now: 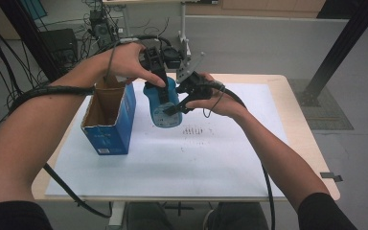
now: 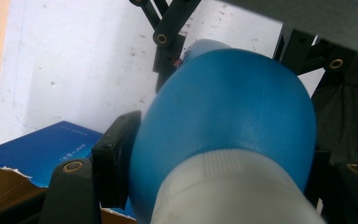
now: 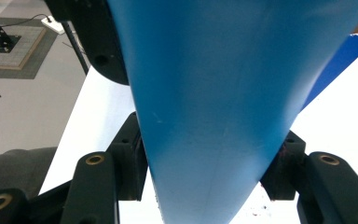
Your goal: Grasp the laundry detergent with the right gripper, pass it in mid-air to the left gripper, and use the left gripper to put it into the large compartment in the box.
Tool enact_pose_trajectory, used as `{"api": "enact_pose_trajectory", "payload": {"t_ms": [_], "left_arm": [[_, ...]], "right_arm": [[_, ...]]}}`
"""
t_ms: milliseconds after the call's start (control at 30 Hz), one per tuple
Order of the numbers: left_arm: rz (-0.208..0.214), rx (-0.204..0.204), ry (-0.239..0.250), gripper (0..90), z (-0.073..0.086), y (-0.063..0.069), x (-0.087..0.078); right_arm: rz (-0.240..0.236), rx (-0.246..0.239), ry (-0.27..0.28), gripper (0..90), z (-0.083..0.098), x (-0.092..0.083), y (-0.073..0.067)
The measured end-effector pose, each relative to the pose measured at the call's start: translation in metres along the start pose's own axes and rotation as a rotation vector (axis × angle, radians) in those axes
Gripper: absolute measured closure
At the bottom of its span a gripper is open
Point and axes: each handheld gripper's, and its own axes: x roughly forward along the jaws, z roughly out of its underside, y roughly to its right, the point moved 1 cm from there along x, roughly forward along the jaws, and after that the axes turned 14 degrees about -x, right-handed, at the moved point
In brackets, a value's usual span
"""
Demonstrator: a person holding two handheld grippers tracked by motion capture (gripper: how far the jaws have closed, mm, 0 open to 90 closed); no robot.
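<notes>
I count one blue bottle (image 1: 163, 103), held up over the white sheet (image 1: 211, 158) toward the worktop's (image 1: 302, 139) far edge. My left tongs (image 1: 162, 79) are clamped on its upper part just below the white cap (image 2: 233, 191). My right tongs (image 1: 178, 106) are clamped on its lower body. One open blue carton (image 1: 109, 120) stands just beside it, nearer the left edge.

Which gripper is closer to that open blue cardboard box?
Left. The left gripper clamps the blue bottle right beside the box; the right gripper grips the bottle's far side.
</notes>
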Motion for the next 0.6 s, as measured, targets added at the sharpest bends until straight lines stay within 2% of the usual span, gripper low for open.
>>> {"api": "enact_pose_trajectory", "payload": {"t_ms": [400, 533, 567, 600], "left_arm": [[-0.006, 0.013, -0.013, 33.9, -0.0013, 0.0011, 0.0009], [-0.009, 0.015, -0.014, 33.9, -0.0024, 0.0016, 0.0007], [-0.009, 0.016, -0.012, 33.9, -0.0025, 0.0016, 0.0008], [-0.010, 0.017, -0.013, 33.9, -0.0026, 0.0017, 0.0009]], "right_arm": [[-0.002, -0.007, 0.012, 43.6, 0.0018, 0.0011, -0.0005], [-0.009, 0.060, -0.023, 43.6, 0.0016, -0.0020, -0.0049], [0.000, -0.005, 0.013, 43.6, 0.0023, 0.0004, -0.0004], [0.000, 0.000, 0.009, 43.6, 0.0023, 0.0001, -0.0007]]}}
